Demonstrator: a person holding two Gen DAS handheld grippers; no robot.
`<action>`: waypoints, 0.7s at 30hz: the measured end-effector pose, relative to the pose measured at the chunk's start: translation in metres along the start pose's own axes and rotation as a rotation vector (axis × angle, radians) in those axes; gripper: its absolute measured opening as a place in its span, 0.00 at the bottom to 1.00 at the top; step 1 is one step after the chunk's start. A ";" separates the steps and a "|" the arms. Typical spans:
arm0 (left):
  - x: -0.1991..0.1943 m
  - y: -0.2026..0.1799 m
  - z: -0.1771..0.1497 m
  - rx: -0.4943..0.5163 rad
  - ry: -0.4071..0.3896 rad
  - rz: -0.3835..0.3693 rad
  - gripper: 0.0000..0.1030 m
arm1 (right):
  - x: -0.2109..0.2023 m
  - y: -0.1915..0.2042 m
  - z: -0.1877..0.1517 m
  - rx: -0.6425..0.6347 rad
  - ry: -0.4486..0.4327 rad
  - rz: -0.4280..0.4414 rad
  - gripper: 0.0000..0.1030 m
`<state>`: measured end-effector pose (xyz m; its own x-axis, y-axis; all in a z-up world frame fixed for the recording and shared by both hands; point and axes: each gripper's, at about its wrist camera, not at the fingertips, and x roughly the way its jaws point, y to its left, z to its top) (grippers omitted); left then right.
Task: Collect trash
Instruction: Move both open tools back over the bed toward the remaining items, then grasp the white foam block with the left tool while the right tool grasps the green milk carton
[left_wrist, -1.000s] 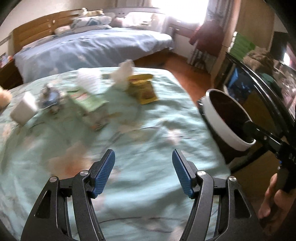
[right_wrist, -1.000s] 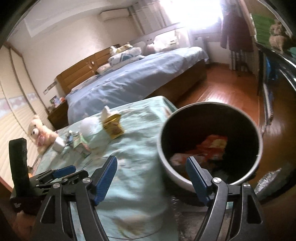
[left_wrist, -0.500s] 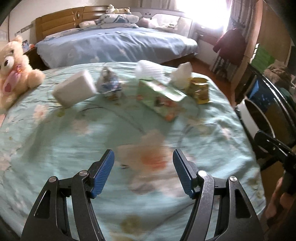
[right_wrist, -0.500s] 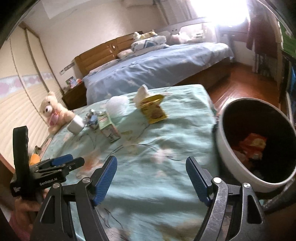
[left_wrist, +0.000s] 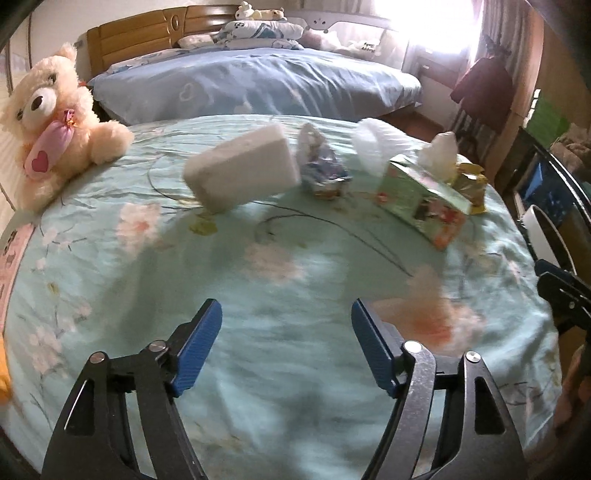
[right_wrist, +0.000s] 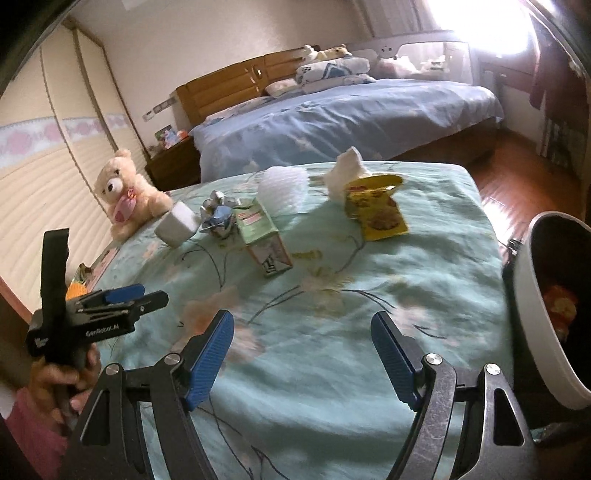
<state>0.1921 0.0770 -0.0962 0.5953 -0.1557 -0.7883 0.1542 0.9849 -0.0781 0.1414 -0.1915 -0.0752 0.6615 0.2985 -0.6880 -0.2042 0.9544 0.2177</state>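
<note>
Grippers: left gripper (left_wrist: 286, 345) and right gripper (right_wrist: 303, 356) are hovering low in frame, blue pads spread apart, holding nothing.
Trash: white block (left_wrist: 242, 168), foil wrapper (left_wrist: 321, 166), green carton (left_wrist: 421, 199) and yellow packet (right_wrist: 378, 206) are lying mid-frame on the bedspread (left_wrist: 295, 266).
Bin: white bin (right_wrist: 543, 317) is sitting at right edge.

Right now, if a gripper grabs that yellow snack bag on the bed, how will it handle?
The yellow snack bag looks opened and flattened, so probably light and floppy. Its glossy film may slip between the fingers. It lies flat on soft bedding, so unlikely to roll.
</note>
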 end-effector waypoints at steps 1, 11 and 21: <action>0.001 0.005 0.003 0.001 -0.002 -0.003 0.74 | 0.003 0.002 0.002 -0.004 0.002 0.004 0.76; 0.027 0.053 0.040 0.045 -0.007 -0.075 0.81 | 0.034 0.020 0.021 -0.065 0.009 0.036 0.76; 0.048 0.062 0.070 0.110 -0.036 -0.201 0.82 | 0.069 0.024 0.039 -0.086 0.041 0.034 0.76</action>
<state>0.2854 0.1249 -0.0965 0.5713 -0.3522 -0.7413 0.3562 0.9202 -0.1627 0.2099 -0.1478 -0.0905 0.6234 0.3292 -0.7093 -0.2886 0.9399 0.1825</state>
